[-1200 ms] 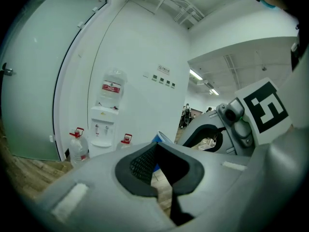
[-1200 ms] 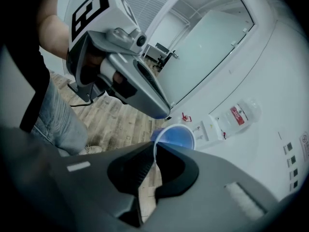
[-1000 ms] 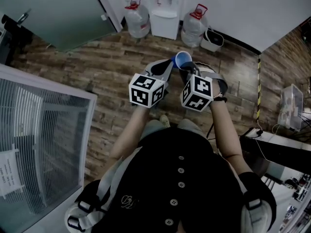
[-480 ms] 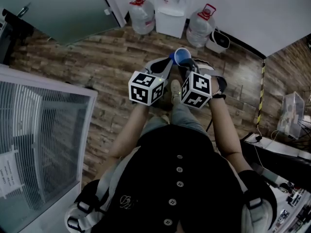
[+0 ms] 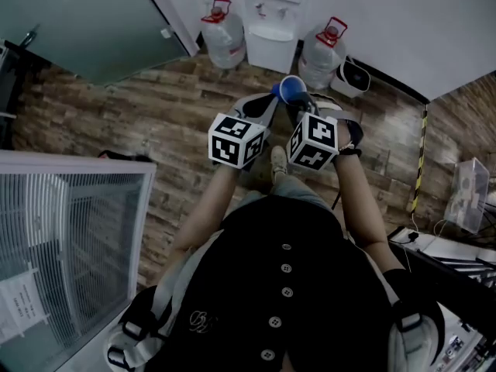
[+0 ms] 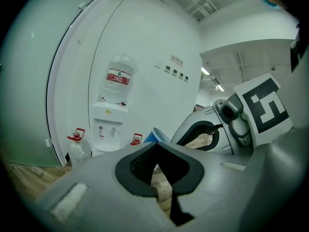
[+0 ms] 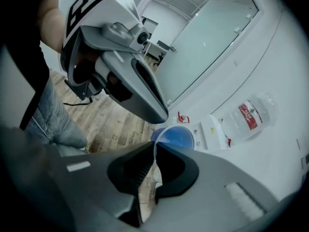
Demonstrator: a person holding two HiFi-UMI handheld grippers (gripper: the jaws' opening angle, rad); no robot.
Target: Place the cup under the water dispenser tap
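Holding the blue cup [image 5: 292,90] out in front of me at about waist height in the head view, well short of the water dispenser [image 5: 271,22] that stands against the white wall between two big floor bottles [image 5: 225,33]. The right gripper [image 5: 298,103] has it: jaws nearly together with just the thin cup wall pinched between them, one pad inside the rim and one outside, which is clear in the right gripper view [image 7: 154,170]. The left gripper [image 5: 267,103] rides just beside it, jaws all but closed on nothing, only floor showing through the slit. My read is that this cup is light, looks empty, and has a soft wall that'll buckle if squeezed harder, so the rim pinch is fine as long as it stays gentle; lower on the body would be steadier once there's water in it. Mouth faces roughly up, the blue inside showing to the head camera, so its rim-to-base axis runs near vertical with some lean I can't pin down.
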